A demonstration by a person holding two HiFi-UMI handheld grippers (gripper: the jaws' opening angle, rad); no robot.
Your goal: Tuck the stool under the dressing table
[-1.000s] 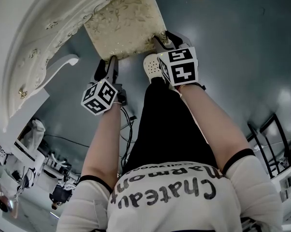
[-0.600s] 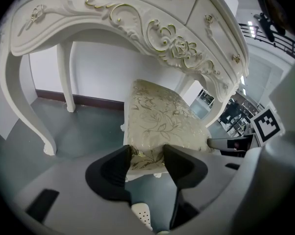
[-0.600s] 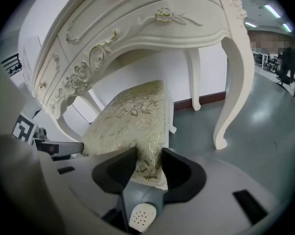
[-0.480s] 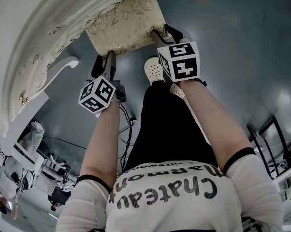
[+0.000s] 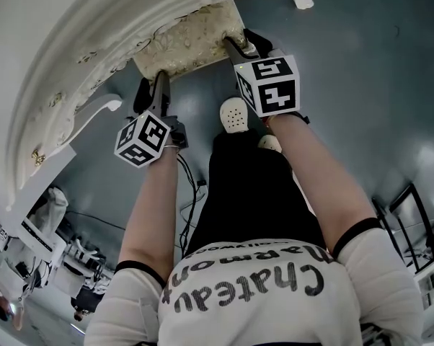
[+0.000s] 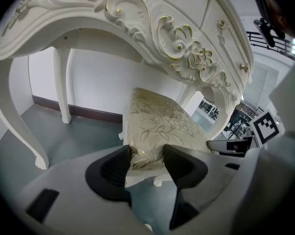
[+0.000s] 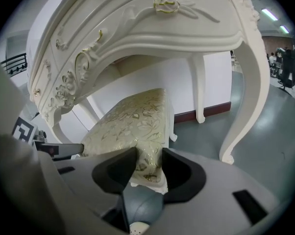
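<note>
Under the dressing table [image 5: 58,56], the stool [image 5: 192,42] has slid farther in.

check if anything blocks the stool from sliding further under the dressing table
Nothing visible does. The stool sits partly under the dressing table, with only floor and the wall beyond it.

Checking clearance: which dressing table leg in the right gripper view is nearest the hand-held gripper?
The curved front leg at right; the straight leg stands back by the wall.
</note>
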